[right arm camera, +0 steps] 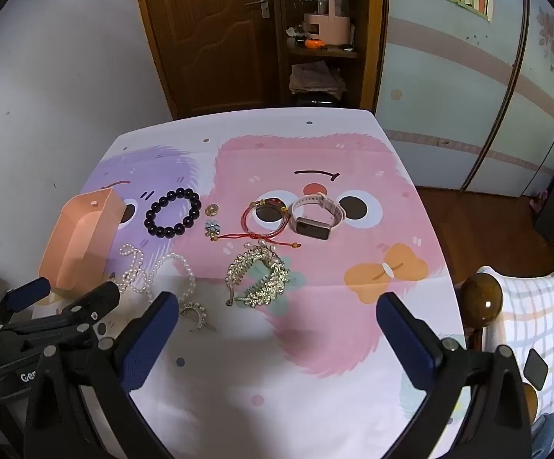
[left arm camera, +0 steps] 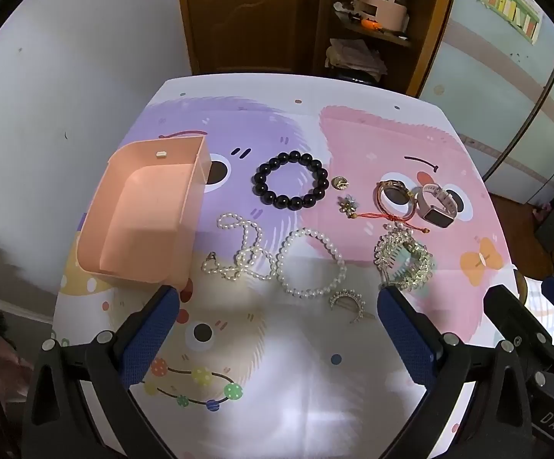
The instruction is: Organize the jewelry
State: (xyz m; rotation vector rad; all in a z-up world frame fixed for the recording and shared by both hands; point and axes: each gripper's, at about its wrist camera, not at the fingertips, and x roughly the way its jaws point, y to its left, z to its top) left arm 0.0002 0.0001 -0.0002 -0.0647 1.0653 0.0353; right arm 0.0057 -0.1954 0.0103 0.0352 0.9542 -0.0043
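Note:
An empty pink box (left arm camera: pixel 143 225) stands at the table's left; it also shows in the right wrist view (right arm camera: pixel 82 241). Jewelry lies spread on the cartoon tablecloth: a black bead bracelet (left arm camera: pixel 290 185), a pearl necklace (left arm camera: pixel 238 252), a pearl bracelet (left arm camera: pixel 311 262), a crescent hair clip (left arm camera: pixel 347 302), a rhinestone claw clip (left arm camera: pixel 403 260), a red cord bracelet (left arm camera: pixel 393 201), a pink smartwatch (left arm camera: pixel 435 202) and two small brooches (left arm camera: pixel 344 195). My left gripper (left arm camera: pixel 279 302) is open and empty above the near table. My right gripper (right arm camera: pixel 277 310) is open and empty, near the claw clip (right arm camera: pixel 259 277).
A wooden door (right arm camera: pixel 208 34) and a shelf with a pink basket (right arm camera: pixel 326 23) stand behind the table. A wardrobe (right arm camera: pixel 487 88) is at the right. A checked cushion and a wooden knob (right arm camera: pixel 481 302) sit by the table's right edge.

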